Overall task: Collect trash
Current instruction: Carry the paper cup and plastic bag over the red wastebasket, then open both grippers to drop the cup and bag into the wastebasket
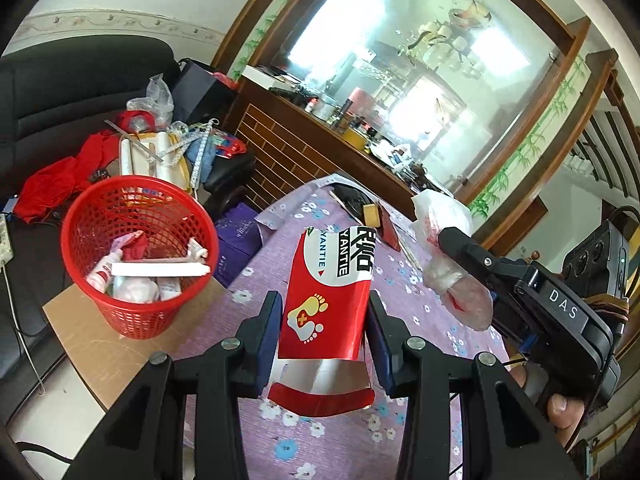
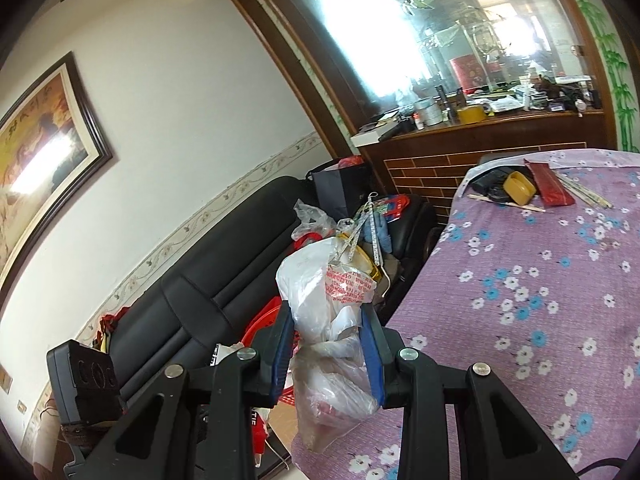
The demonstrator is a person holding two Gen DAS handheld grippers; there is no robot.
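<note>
My left gripper (image 1: 324, 312) is shut on a red and white carton (image 1: 332, 292) with a footprint logo, held above the purple flowered tablecloth (image 1: 344, 440). A red mesh trash basket (image 1: 138, 256) holding tubes and wrappers stands on a brown board to the left. My right gripper (image 2: 328, 332) is shut on a crumpled clear plastic bag (image 2: 328, 320) with red print, held beside the table's left edge. That gripper and the bag (image 1: 448, 256) also show at the right of the left wrist view.
A black sofa (image 2: 208, 292) piled with red cloth, bags and a tape measure lies behind the basket. At the table's far end sit a yellow container (image 2: 518, 188), a red packet (image 2: 550, 186) and chopsticks. A wooden counter with a mirror stands behind.
</note>
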